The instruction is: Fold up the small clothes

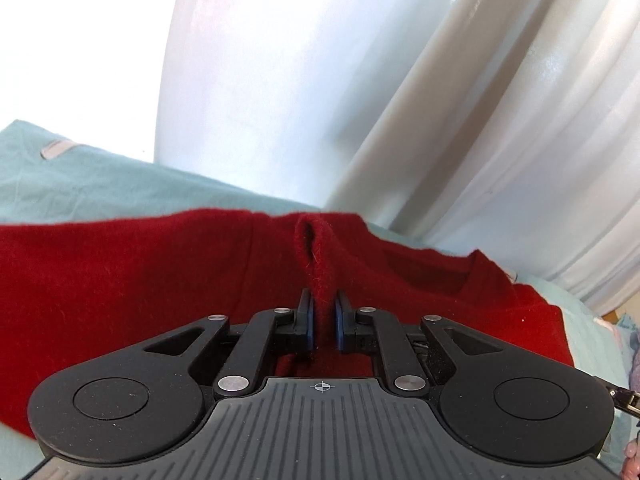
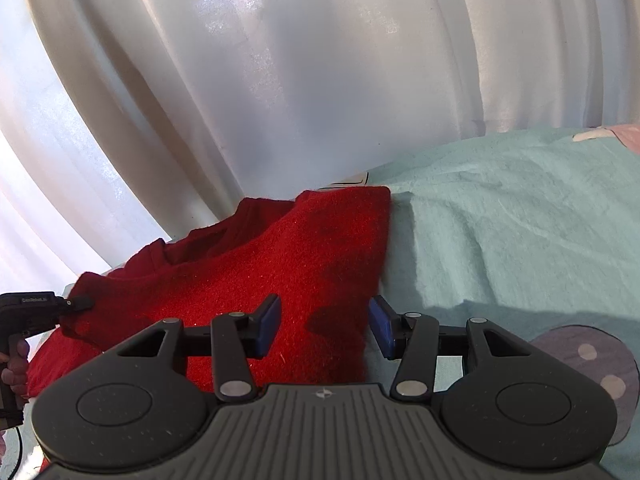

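Left gripper (image 1: pixel 323 316): fingers narrow, pinching a raised ridge of the sweater.
Right gripper (image 2: pixel 325 322): fingers wide, holding nothing, over the sweater's right edge.
Sweater (image 2: pixel 288 264): red, on the blanket (image 2: pixel 500 232) before the curtain (image 2: pixel 320 60).
Hidden: the sweater's near part, behind both grippers; its left end cut off in the left view.

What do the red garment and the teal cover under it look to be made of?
The red garment looks like a fuzzy knit, perhaps wool or fleece: matte, with stray fibres at its edges. The teal cover looks like soft brushed cotton or flannel: matte, gently creased. The exact fibre cannot be told.
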